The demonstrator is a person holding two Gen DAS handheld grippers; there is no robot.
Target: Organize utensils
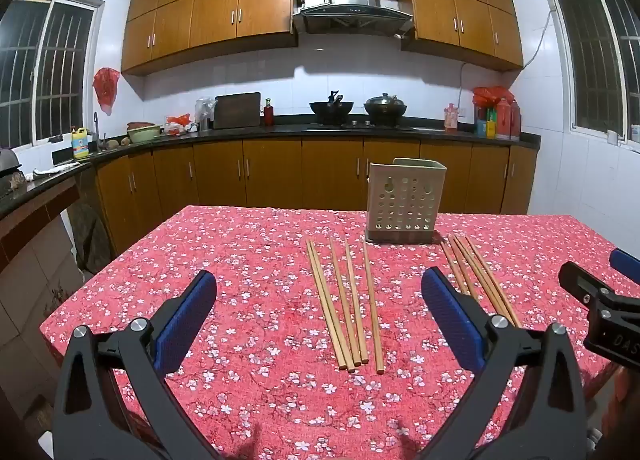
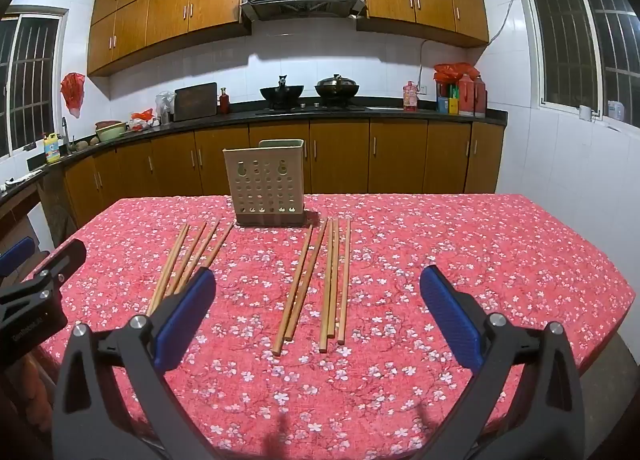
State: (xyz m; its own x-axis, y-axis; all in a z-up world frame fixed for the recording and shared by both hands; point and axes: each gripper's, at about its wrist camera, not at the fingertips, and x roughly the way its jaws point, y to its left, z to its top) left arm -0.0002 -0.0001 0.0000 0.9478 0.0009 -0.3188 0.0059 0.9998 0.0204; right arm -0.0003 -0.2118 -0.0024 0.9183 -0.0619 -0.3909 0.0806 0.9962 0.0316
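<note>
Nothing done yet: both chopstick groups (image 1: 348,304) (image 2: 316,284) flat on desk (image 1: 248,260) before empty-looking holder (image 1: 404,200), L claw (image 1: 320,316) & R claw (image 2: 318,312) wide open, empty.

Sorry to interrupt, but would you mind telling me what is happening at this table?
A person holds two grippers over a table with a red floral cloth. The left gripper and right gripper are open and empty. Two groups of chopsticks, left and right, lie untouched before the perforated holder.
</note>
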